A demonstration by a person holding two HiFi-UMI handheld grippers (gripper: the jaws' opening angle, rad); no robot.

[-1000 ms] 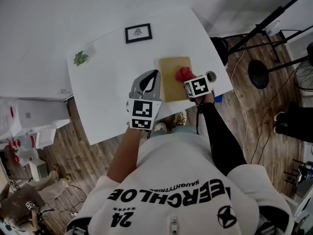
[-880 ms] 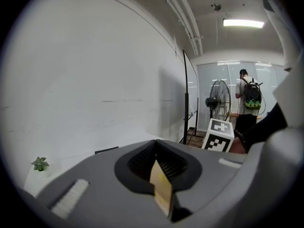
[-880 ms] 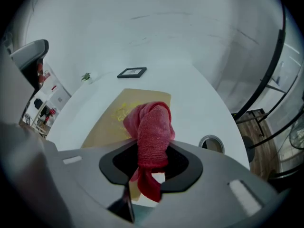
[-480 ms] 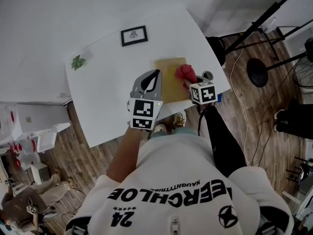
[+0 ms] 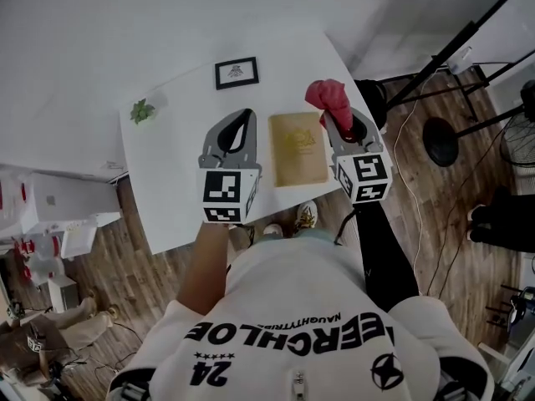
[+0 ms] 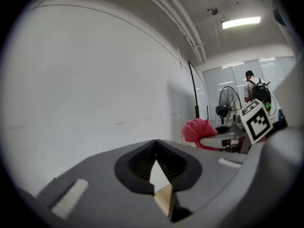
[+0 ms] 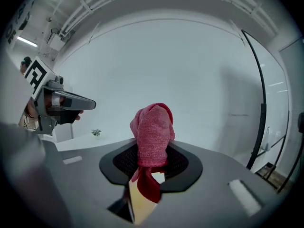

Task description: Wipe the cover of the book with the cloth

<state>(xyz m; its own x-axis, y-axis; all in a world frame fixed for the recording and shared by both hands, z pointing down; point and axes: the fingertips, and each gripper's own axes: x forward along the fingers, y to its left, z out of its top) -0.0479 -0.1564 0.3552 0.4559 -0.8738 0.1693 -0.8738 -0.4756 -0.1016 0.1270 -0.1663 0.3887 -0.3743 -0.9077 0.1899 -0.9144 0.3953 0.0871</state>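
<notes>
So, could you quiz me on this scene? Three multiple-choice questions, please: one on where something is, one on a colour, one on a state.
1. Where is the book?
A) lying flat on the white table
B) on the floor
C) clamped in a gripper

2. What colour is the cloth?
A) blue
B) red
C) white

3. What are the right gripper fingers doing?
A) spread wide with nothing in them
B) shut on the cloth
C) shut on the book

Answers:
1 A: the head view shows it flat on the tabletop, with nothing gripping it.
2 B: it shows red in the head view and in the right gripper view.
3 B: the right gripper view shows the cloth pinched between the closed fingers and held up off the book.
</notes>
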